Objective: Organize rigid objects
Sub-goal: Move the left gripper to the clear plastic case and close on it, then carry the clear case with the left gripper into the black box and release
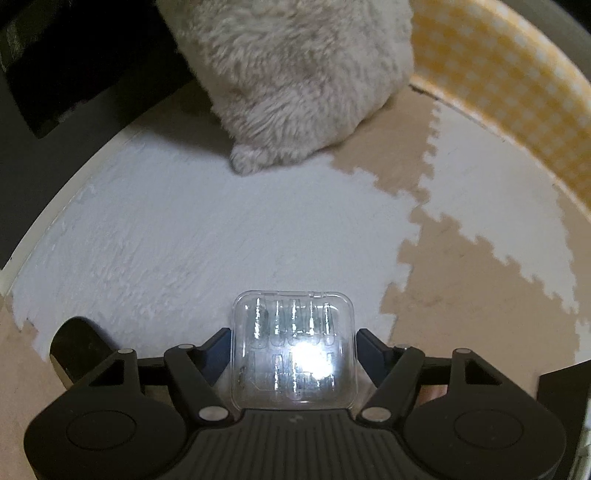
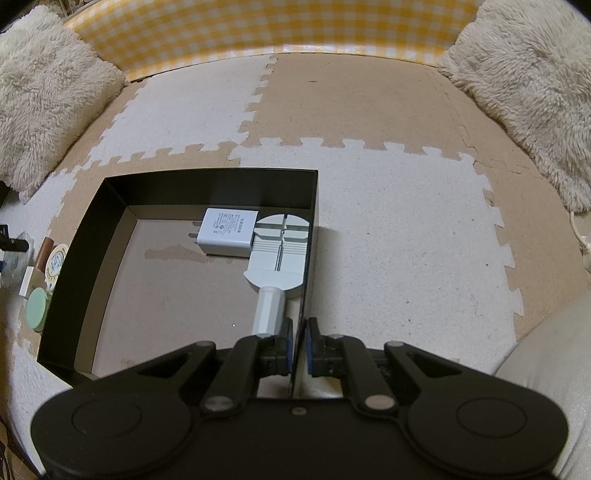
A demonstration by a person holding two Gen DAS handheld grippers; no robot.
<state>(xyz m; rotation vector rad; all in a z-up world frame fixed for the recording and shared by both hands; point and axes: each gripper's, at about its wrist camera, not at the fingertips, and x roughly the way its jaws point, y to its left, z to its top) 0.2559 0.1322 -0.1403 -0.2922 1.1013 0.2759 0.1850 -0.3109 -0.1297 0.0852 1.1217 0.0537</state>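
My left gripper (image 1: 293, 343) is shut on a clear plastic case (image 1: 293, 347) and holds it above the foam floor mat; glare hides its contents. My right gripper (image 2: 299, 343) is shut on the right wall of an open black box (image 2: 312, 206), one finger inside and one outside. In the box lie a white plug adapter (image 2: 227, 232) and a white watch-band tool (image 2: 277, 254) with its handle pointing toward me.
Fluffy cream cushions lie at the left (image 2: 44, 110) and right (image 2: 532, 85), one also ahead in the left wrist view (image 1: 295, 74). A yellow checked wall (image 2: 266, 29) borders the mat. Small jars and tins (image 2: 40, 291) sit left of the box.
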